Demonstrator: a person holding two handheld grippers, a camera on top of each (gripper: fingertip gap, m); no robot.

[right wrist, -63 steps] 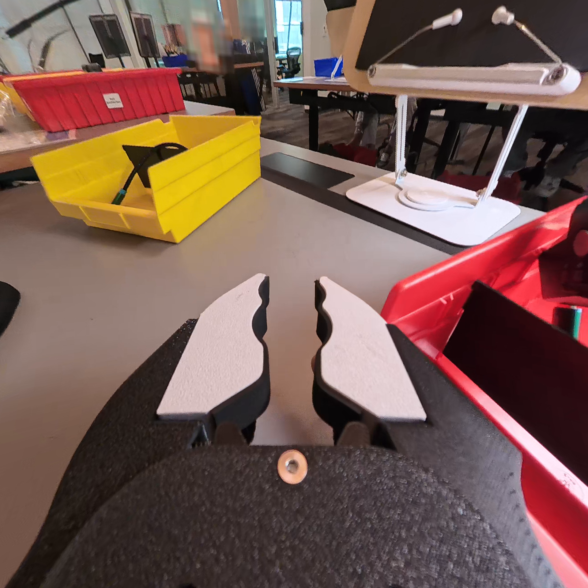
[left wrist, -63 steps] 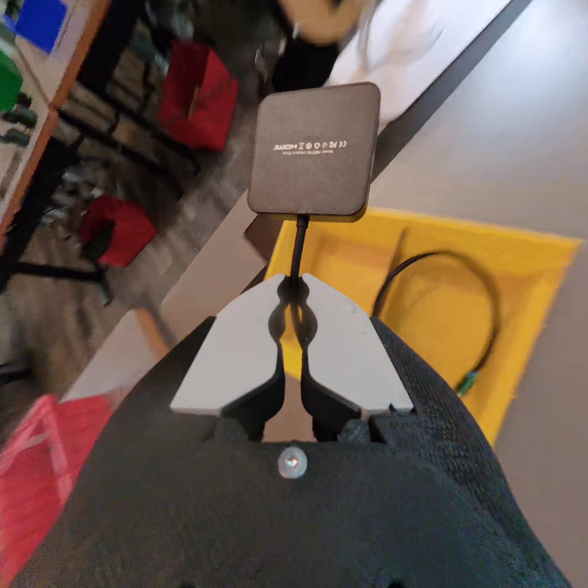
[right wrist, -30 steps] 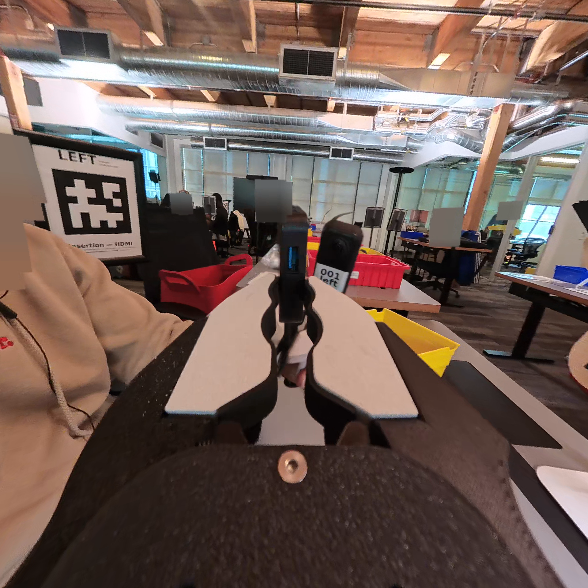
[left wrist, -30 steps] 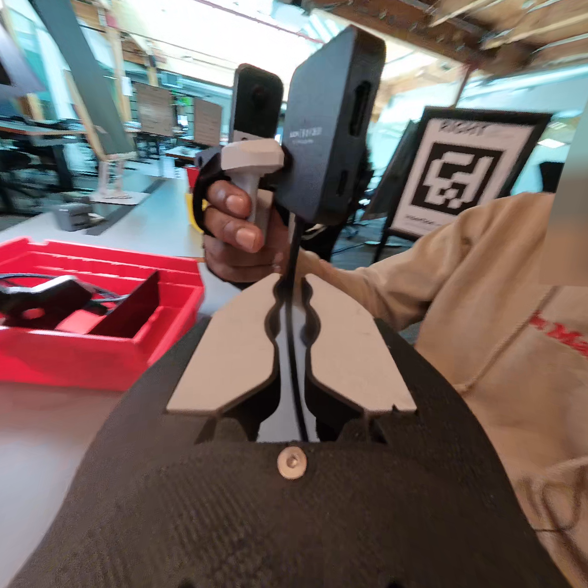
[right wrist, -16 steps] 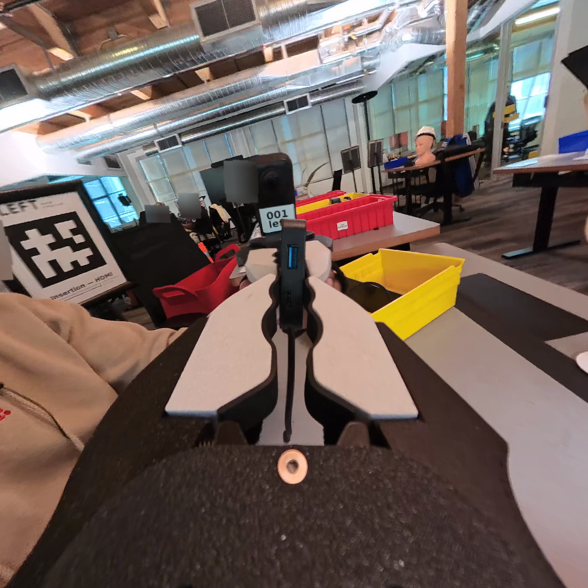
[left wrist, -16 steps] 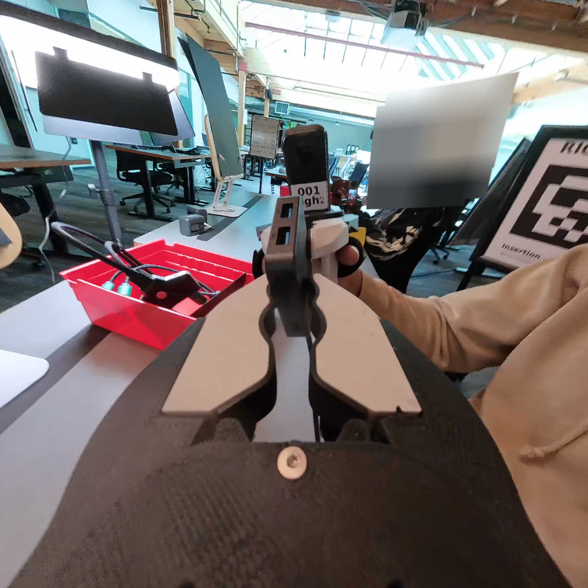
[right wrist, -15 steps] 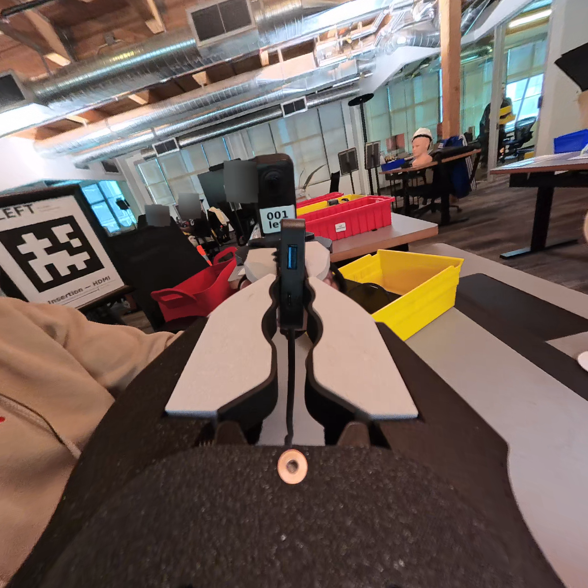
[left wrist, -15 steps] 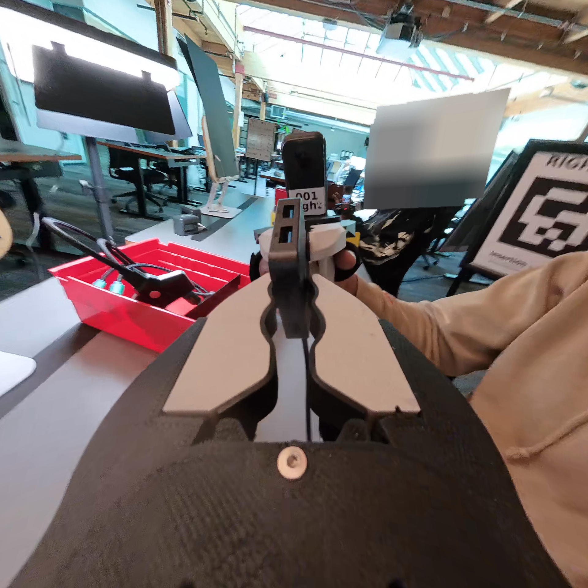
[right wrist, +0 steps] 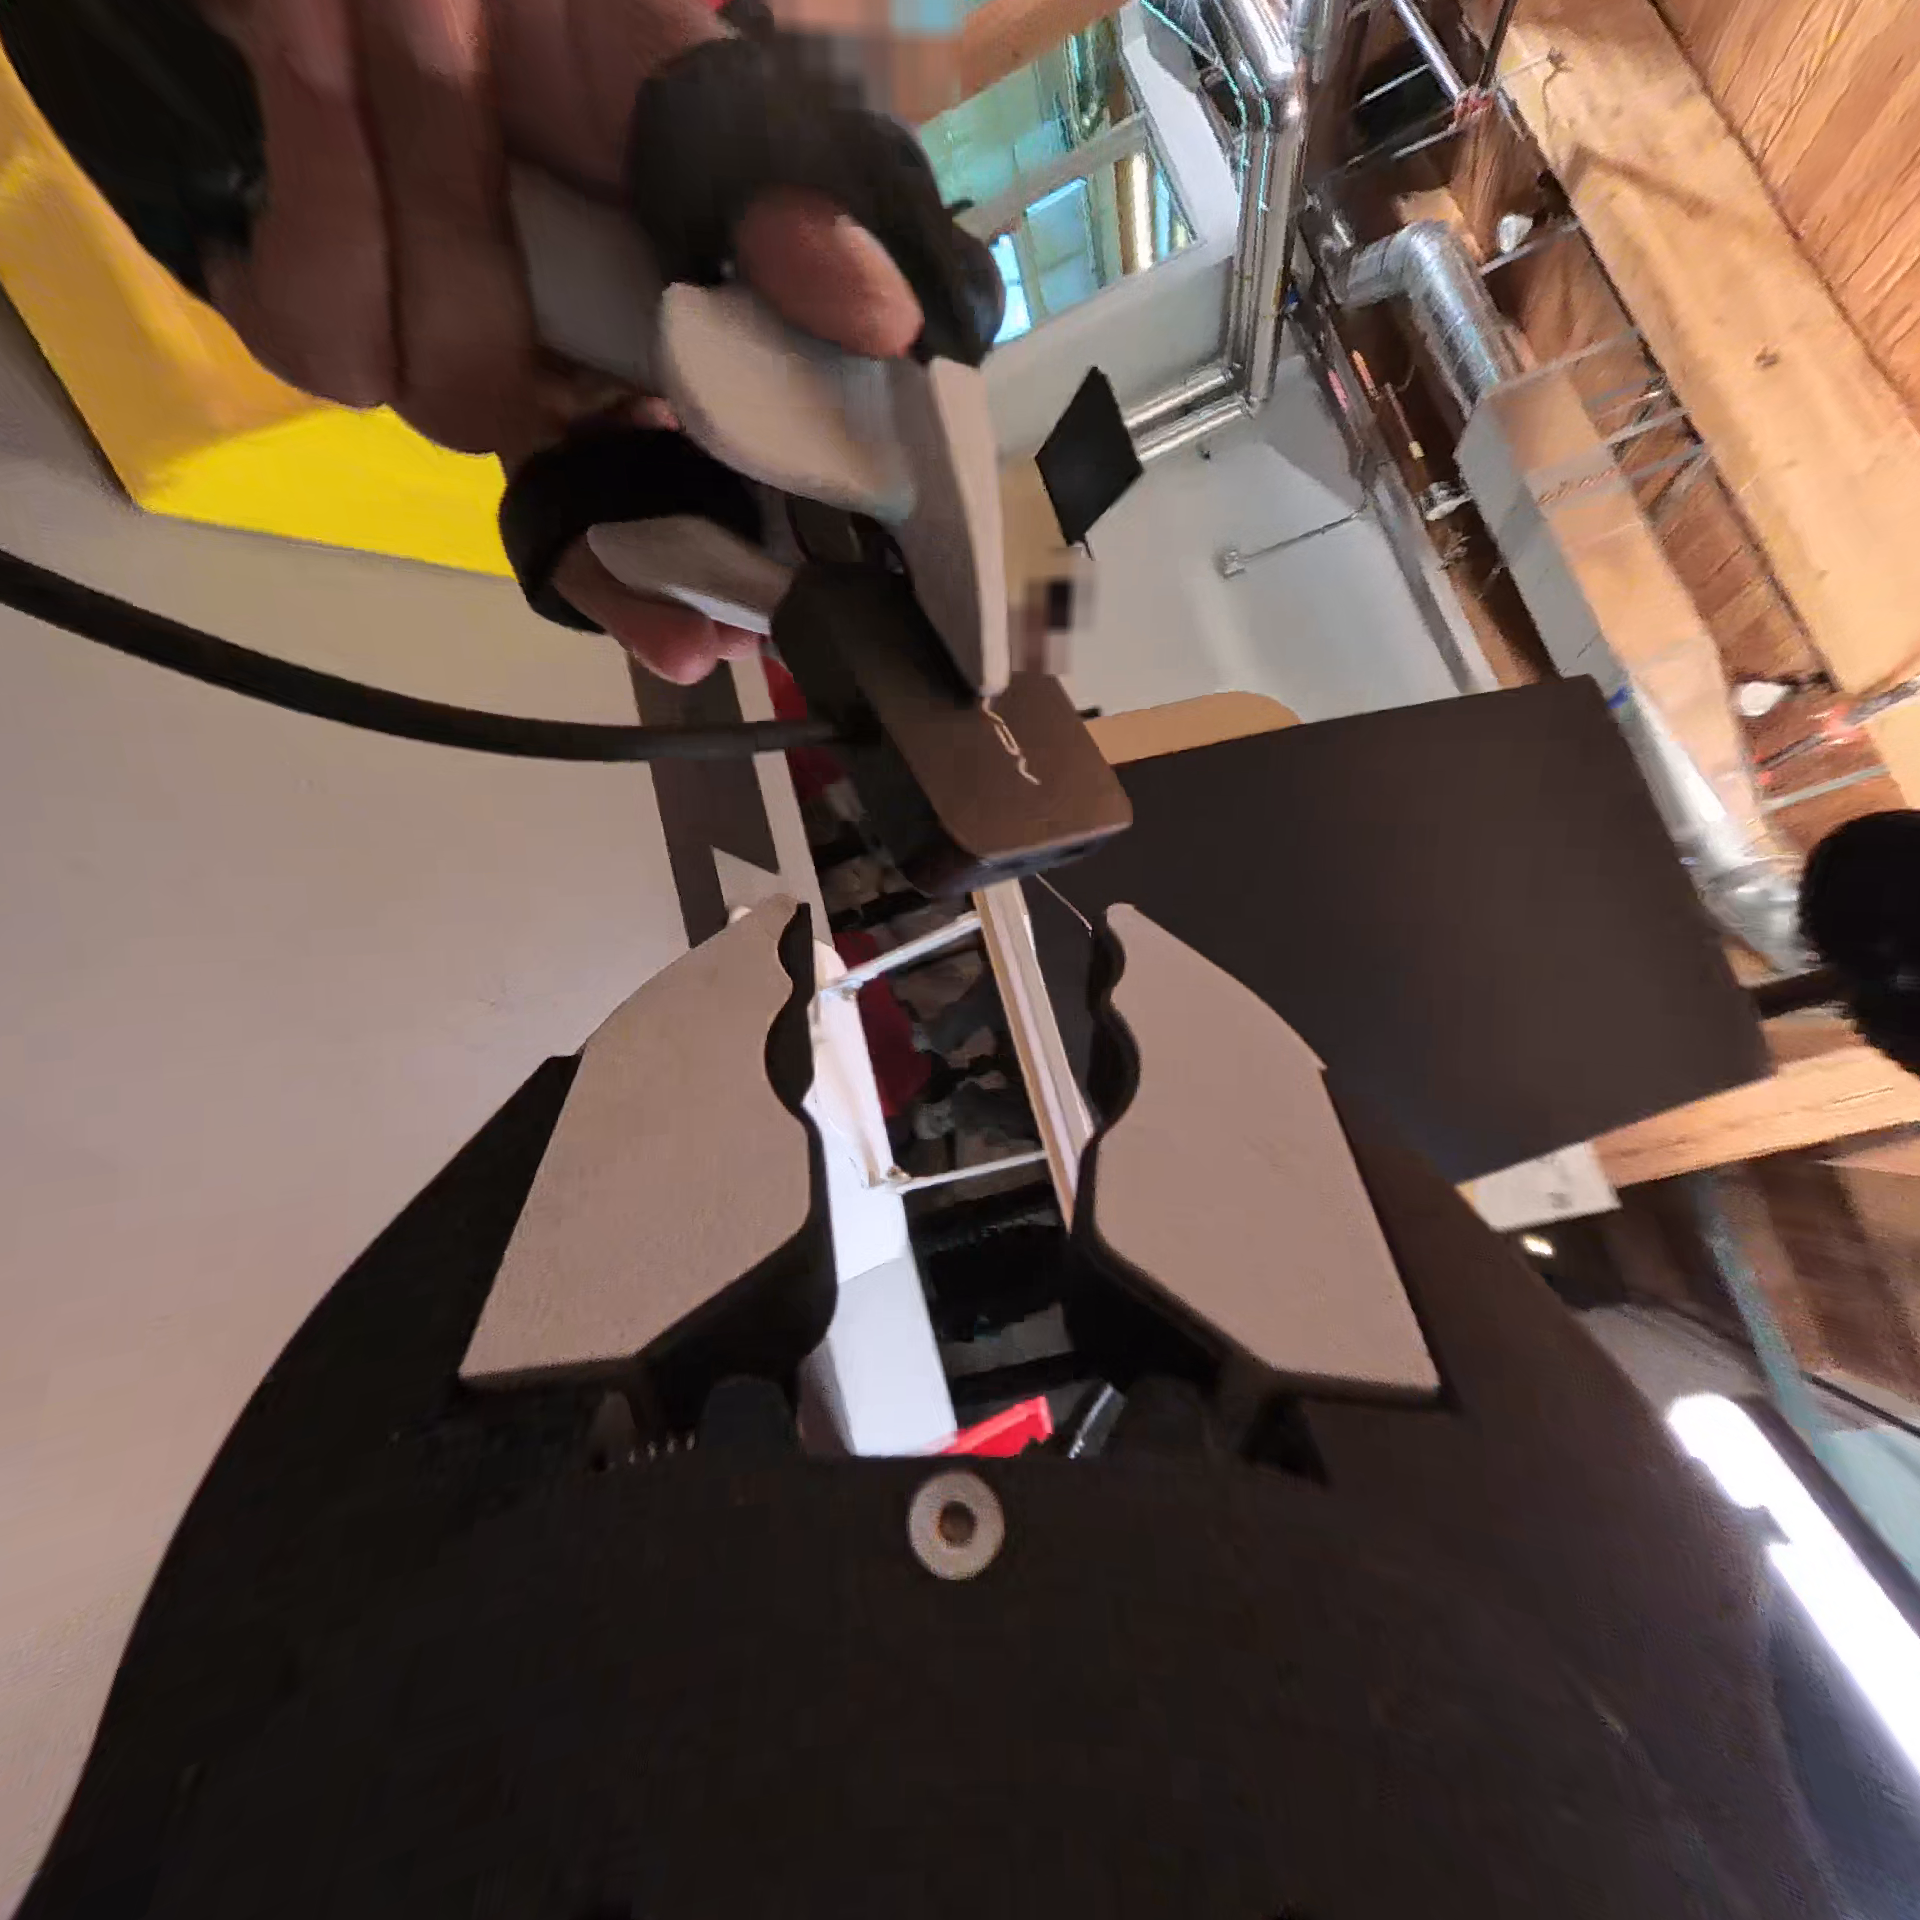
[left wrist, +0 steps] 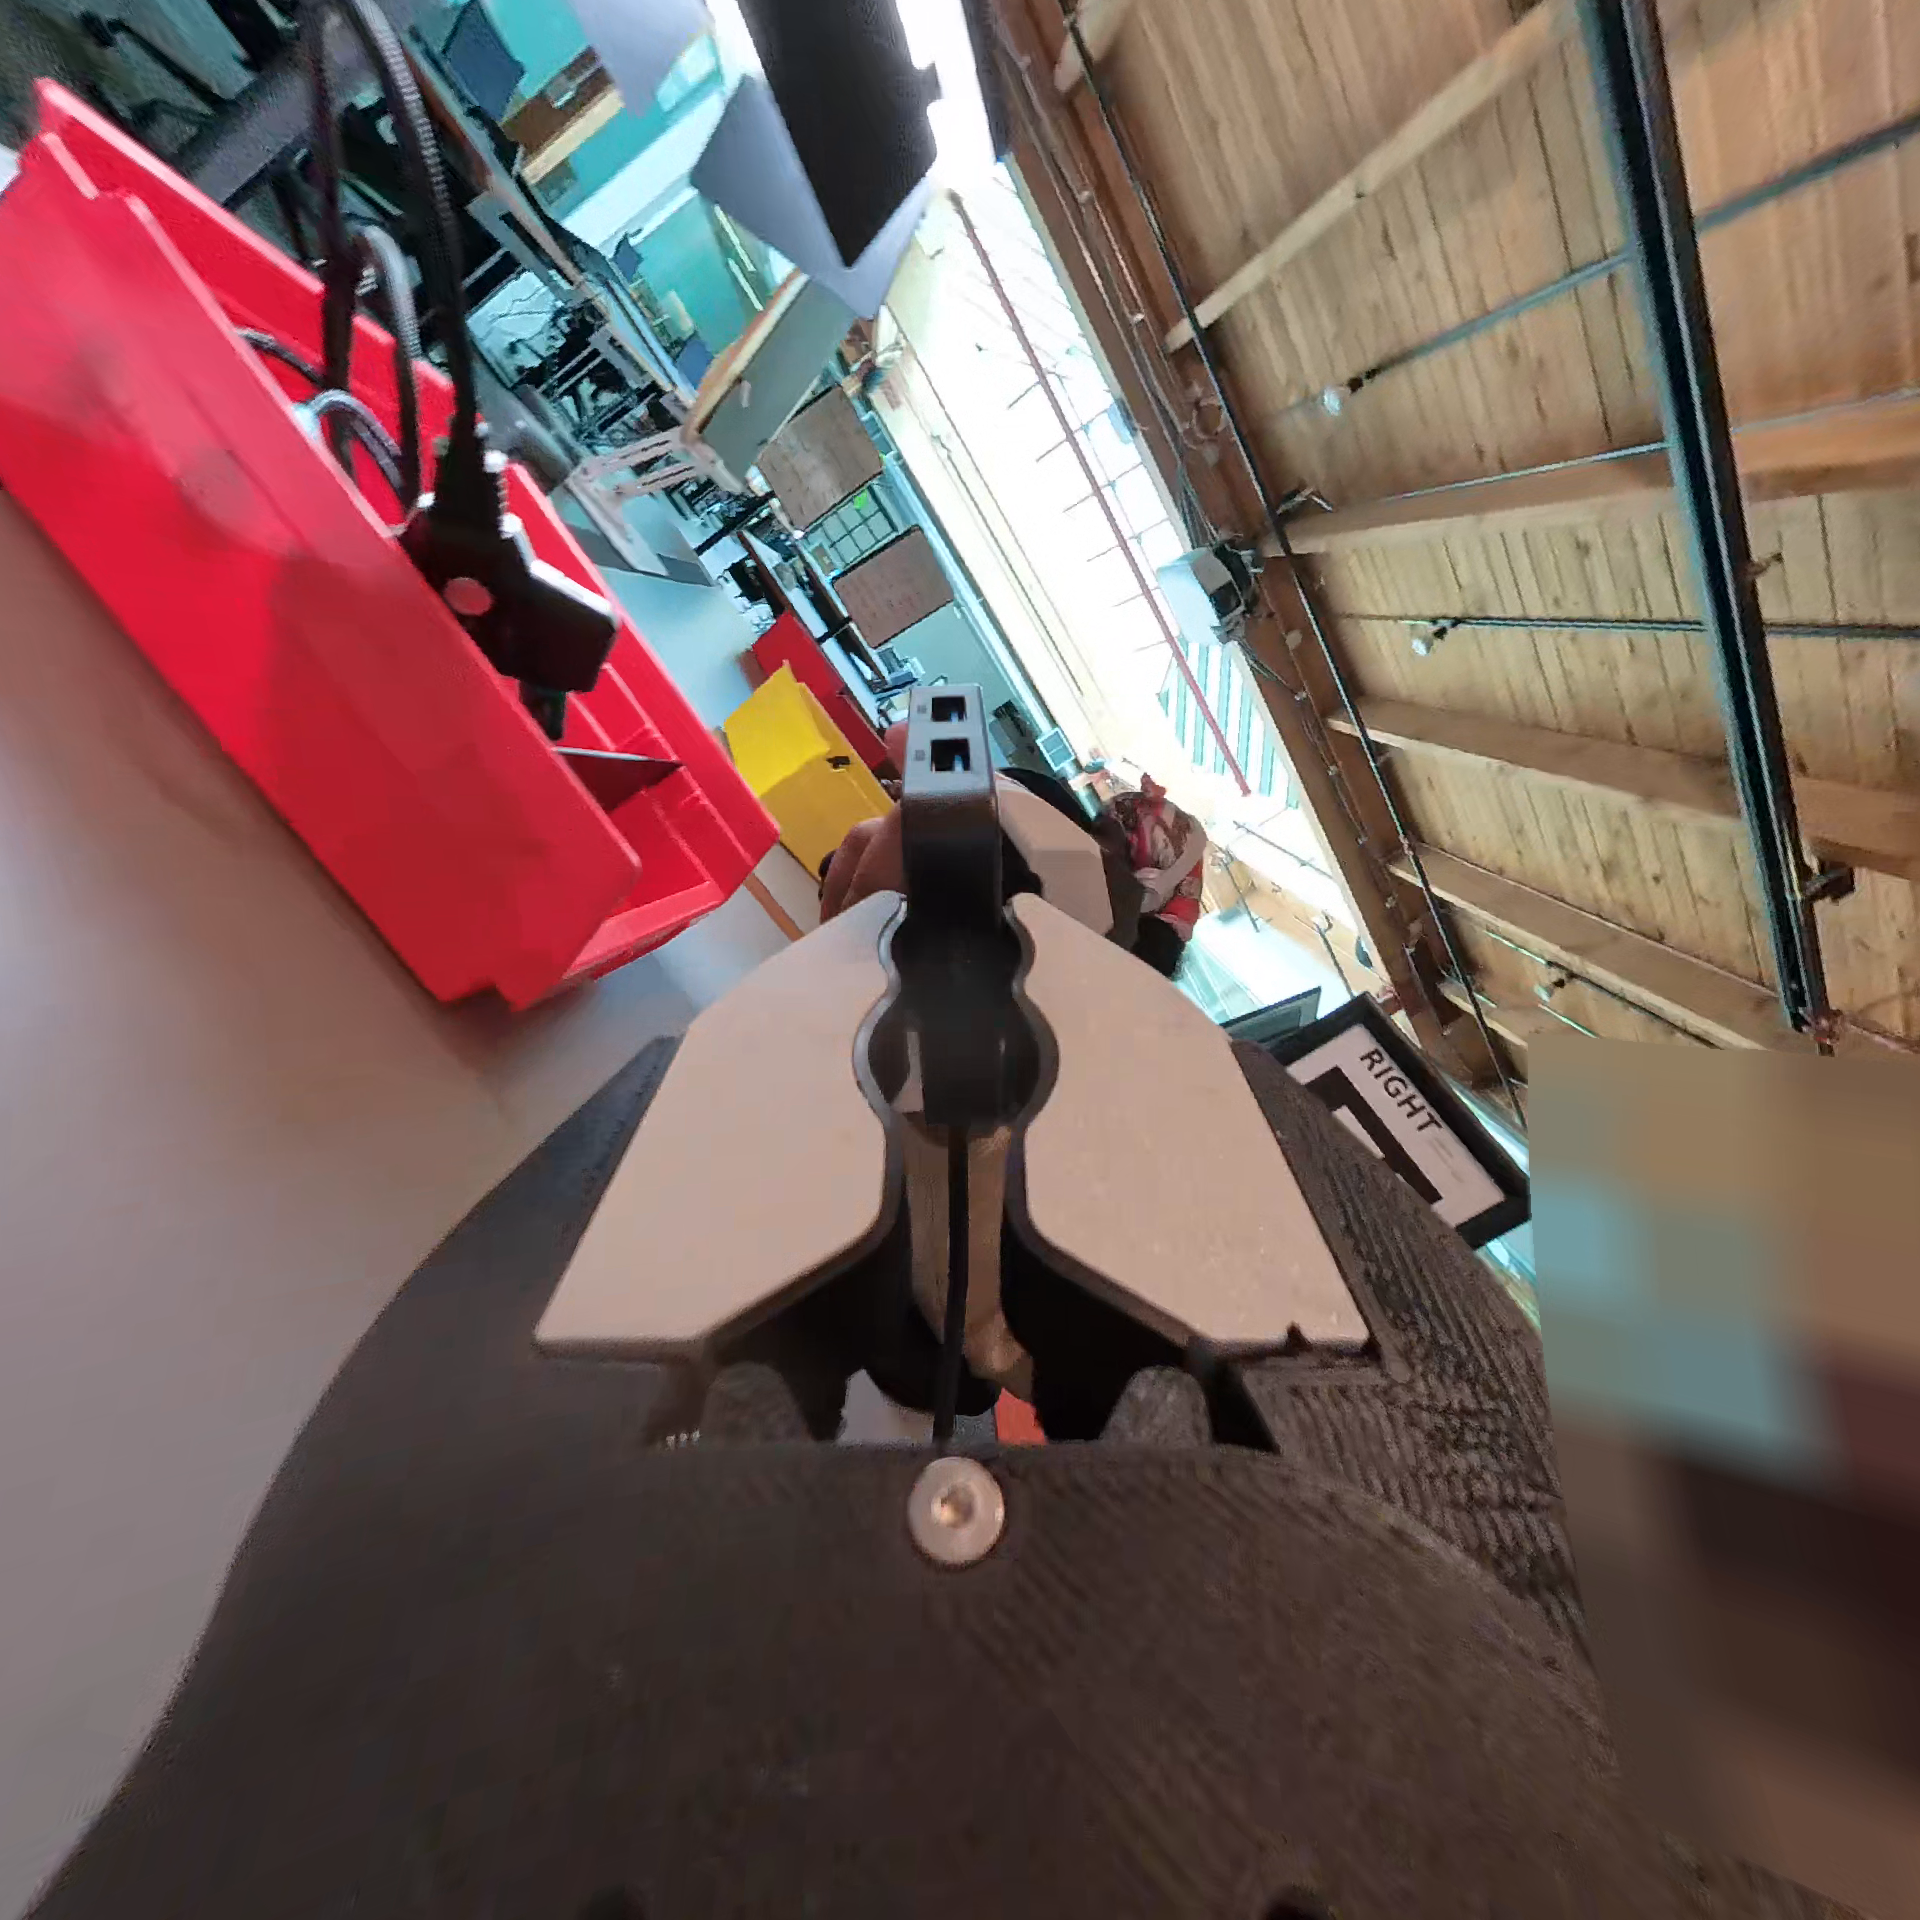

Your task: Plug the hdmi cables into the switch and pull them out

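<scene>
**Switch clamped on edge, right gripper free**

The left gripper [left wrist: 954, 925] is pinching the dark HDMI switch [left wrist: 948, 821] edgewise above the bench [left wrist: 208, 1039], ports facing away, its thin lead [left wrist: 951, 1278] trailing back between the fingers. The box is looking light, rigid and smooth, best held across its flat faces. The right gripper [right wrist: 951, 935] is hanging wide apart, holding nothing. HDMI cables [left wrist: 416, 260] are waiting in the red bin [left wrist: 312, 665]
</scene>
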